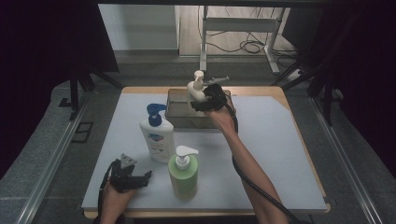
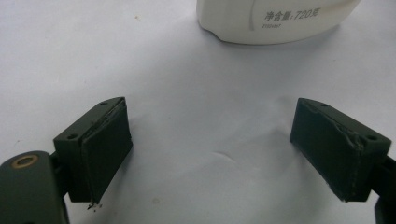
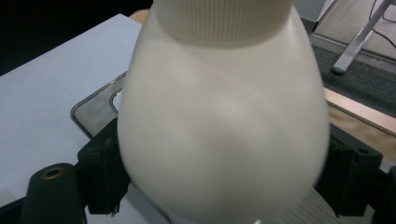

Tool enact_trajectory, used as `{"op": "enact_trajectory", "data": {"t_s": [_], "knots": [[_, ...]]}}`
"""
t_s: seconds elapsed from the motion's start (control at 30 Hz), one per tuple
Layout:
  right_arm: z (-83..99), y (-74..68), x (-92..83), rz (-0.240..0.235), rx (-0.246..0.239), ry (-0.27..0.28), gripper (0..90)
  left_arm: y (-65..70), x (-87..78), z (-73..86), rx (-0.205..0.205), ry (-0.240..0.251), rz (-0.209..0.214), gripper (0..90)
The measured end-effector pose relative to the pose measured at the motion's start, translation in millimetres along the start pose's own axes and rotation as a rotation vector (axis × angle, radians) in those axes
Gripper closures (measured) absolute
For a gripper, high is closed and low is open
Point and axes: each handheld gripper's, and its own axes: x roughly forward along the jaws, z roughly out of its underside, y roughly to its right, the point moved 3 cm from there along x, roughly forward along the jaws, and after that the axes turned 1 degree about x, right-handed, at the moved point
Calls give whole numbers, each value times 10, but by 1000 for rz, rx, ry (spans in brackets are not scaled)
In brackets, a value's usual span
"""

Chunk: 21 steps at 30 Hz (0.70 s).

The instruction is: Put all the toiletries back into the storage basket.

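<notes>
Bottle, cream pump type [image 1: 196,88], standing in tray [image 1: 175,109].
Your right gripper [image 1: 205,103] fingers flank it, spread; left gripper [image 1: 140,179] fingers spread, empty, on worktop [image 1: 280,154].

Dim overall in the high view, dark at left and right edges, brighter floor at top centre. Soft, even light on the table [image 1: 280,154], faint shadows. Blurred, out of focus: cream bottle [image 3: 219,121] close up.

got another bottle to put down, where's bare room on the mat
The right half of the mat, beside the right forearm, is bare, as is the far-left strip beyond the blue-pump bottle. The near-left middle is crowded: that bottle, the green bottle and the left gripper.
</notes>
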Motion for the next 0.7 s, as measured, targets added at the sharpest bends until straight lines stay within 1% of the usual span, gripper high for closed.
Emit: {"op": "enact_trajectory", "data": {"t_s": [0.13, 0.27, 0.37, 0.43, 0.5, 0.6, 0.67, 0.7], "knots": [[55, 31, -86, -10, 6, -3, 165, 0, 0, 0, 0, 0, 0, 118], [127, 76, -187, -33, 17, -6, 175, 0, 0, 0, 0, 0, -1, 118], [182, 111, -241, -46, 21, -28, 189, 1, 0, 0, 0, 0, -1, 118], [217, 136, -277, -48, 14, -34, 208, 1, 0, 1, 0, 0, -1, 118], [249, 161, -318, -50, 12, -38, 276, 1, 0, 1, -1, 0, 0, 118], [298, 200, -369, -47, -11, -53, 406, 1, 0, 1, -1, 0, -1, 118], [327, 234, -391, -35, -6, -57, 505, 1, 0, 0, 0, 0, -1, 118], [340, 254, -395, -31, -5, -61, 542, 1, 0, 0, -1, 0, -1, 118]]}}
